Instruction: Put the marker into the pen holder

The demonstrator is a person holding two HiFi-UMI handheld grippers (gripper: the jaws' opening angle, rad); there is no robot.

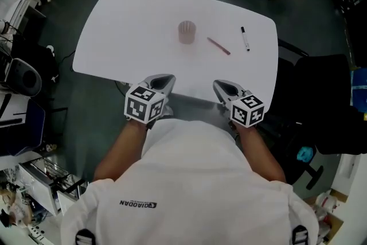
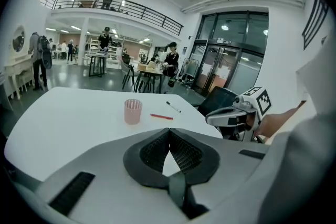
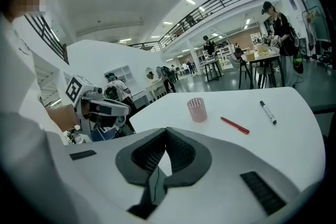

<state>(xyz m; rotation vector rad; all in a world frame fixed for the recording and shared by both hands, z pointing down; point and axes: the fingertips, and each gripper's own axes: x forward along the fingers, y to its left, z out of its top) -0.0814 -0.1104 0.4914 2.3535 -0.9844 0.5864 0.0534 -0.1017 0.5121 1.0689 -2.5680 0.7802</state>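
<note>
Left gripper (image 1: 164, 80) and right gripper (image 1: 222, 86) side by side at the table (image 1: 126, 26) edge, jaws pressed together on nothing.
Both point slightly downward toward the pen holder (image 1: 187, 31). The marker (image 1: 245, 38) lies well right of the holder, with a red pen (image 1: 218, 46) between them. Only the gripper views show people (image 2: 172, 63) standing in the hall behind the holder.

QUADAN logo, seen inverted, on white shirt (image 1: 189, 181)
</note>
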